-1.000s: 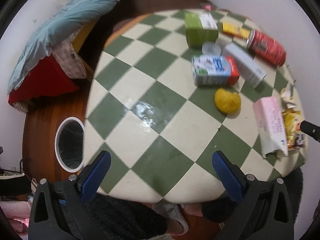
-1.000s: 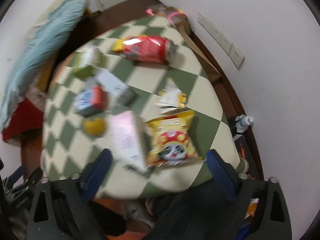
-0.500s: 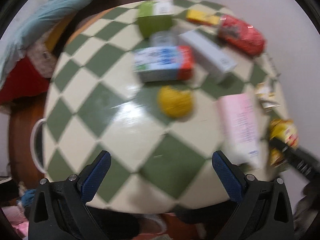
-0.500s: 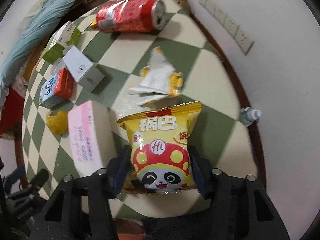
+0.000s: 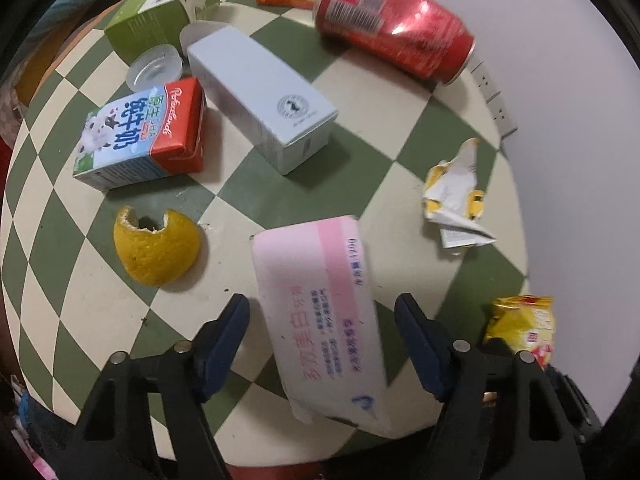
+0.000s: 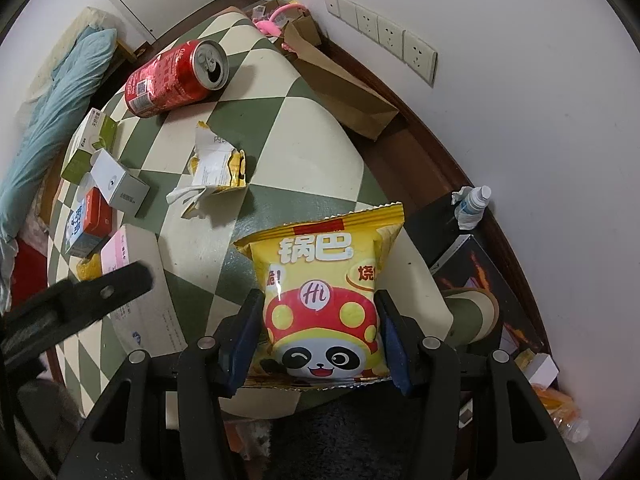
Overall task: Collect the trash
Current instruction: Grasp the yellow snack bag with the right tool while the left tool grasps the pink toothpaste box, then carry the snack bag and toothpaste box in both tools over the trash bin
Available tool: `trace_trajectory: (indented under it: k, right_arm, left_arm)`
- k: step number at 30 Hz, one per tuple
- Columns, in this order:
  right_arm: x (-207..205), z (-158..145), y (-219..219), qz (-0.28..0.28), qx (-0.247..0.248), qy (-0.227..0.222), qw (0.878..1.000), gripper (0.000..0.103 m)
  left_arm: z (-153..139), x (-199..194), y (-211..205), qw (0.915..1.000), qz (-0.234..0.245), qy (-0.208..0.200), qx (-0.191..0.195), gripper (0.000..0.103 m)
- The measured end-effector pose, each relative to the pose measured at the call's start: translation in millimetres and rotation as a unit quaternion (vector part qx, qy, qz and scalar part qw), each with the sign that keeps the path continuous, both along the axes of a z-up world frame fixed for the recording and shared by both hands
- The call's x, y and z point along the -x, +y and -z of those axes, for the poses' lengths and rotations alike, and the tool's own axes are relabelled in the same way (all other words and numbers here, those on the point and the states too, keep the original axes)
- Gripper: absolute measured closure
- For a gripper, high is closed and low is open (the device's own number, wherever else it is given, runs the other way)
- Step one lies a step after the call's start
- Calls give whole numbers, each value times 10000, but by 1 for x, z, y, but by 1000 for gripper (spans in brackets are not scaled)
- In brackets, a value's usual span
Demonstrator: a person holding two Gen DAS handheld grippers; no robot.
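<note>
Right gripper (image 6: 318,344): blue pads pressed to both sides of a glossy yellow snack bag (image 6: 322,300), puffy, panda printed, at the near edge of the round checked table (image 6: 316,168); left gripper (image 5: 322,344): jaws spread wide, straddling a soft pink tissue pack (image 5: 320,320) without touching; beyond, a curled yellow peel (image 5: 156,246), boxy milk carton (image 5: 142,132), grey box (image 5: 260,100), dented red can (image 5: 394,36) on its side, crumpled wrapper (image 5: 454,196).
</note>
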State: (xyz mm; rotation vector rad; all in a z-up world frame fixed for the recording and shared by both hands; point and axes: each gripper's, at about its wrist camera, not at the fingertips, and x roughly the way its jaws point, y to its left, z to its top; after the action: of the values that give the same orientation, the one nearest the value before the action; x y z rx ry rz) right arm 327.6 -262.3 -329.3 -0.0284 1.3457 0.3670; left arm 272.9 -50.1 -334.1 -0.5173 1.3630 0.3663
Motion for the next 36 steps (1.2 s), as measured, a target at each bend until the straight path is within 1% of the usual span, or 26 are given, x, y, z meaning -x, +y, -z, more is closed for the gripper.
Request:
trace_trajectory:
  k: [2, 3, 5, 8, 12, 14, 16, 19, 20, 21, 22, 25, 28, 30, 31, 34, 36]
  right_arm:
    - [-1, 2, 1, 3, -29, 36, 10000, 46]
    - [-2, 3, 2, 0, -33, 43, 10000, 46]
    - [-3, 4, 3, -22, -20, 45, 10000, 46]
    - [-1, 3, 4, -76, 16, 23, 10000, 46]
    - [6, 2, 9, -224, 12, 27, 9997, 46]
    - [10, 2, 14, -329, 13, 17, 9995, 46]
    - [15, 1, 22, -486, 77, -30, 9988, 46]
    - [21, 1, 33, -690, 265, -141, 9972, 46]
    - [21, 1, 34, -719, 297, -155, 9969, 46]
    - [21, 1, 35, -736, 303, -151, 9967, 46]
    - [21, 2, 36, -744, 299, -122, 9967, 46]
    - [18, 4, 38, -760, 323, -83, 9966, 46]
    - [19, 4, 40, -788, 389, -124, 9961, 45]
    - [19, 4, 42, -814, 448, -163, 9955, 45]
    - [19, 4, 43, -830, 478, -183, 9952, 46]
    - [20, 3, 45, -861, 515, -229, 9947, 50]
    - [22, -2, 45, -859, 501, -266, 9947, 50]
  left_arm:
    - [-1, 2, -4, 9998, 106, -13, -176, 49]
    - [-2, 4, -4, 9997, 189, -44, -176, 59]
    - [-4, 13, -4, 9991, 292, 64, -313, 59]
    - [-8, 36, -3, 9965, 508, 173, -644, 59]
    - [-8, 60, -1, 9947, 555, 247, -824, 59]
    - [-6, 70, 2, 9957, 452, 224, -782, 59]
    - [-5, 71, 4, 9969, 323, 163, -695, 58]
    - [3, 72, 8, 9973, 266, 159, -660, 58]
    - [4, 73, 13, 9974, 244, 122, -666, 58]
    - [5, 69, 9, 9970, 274, 97, -714, 57]
    - [0, 83, 12, 9971, 269, 70, -712, 57]
    - [4, 76, 6, 9969, 267, 17, -737, 58]
    - [0, 78, 5, 9970, 240, -11, -734, 59]
    - [-1, 81, 8, 9968, 241, -1, -768, 59]
    - [1, 78, 17, 9962, 255, -17, -829, 59]
    - [-16, 84, 20, 9949, 217, -195, -962, 59]
    - [-35, 93, 26, 9934, 154, -396, -1063, 59]
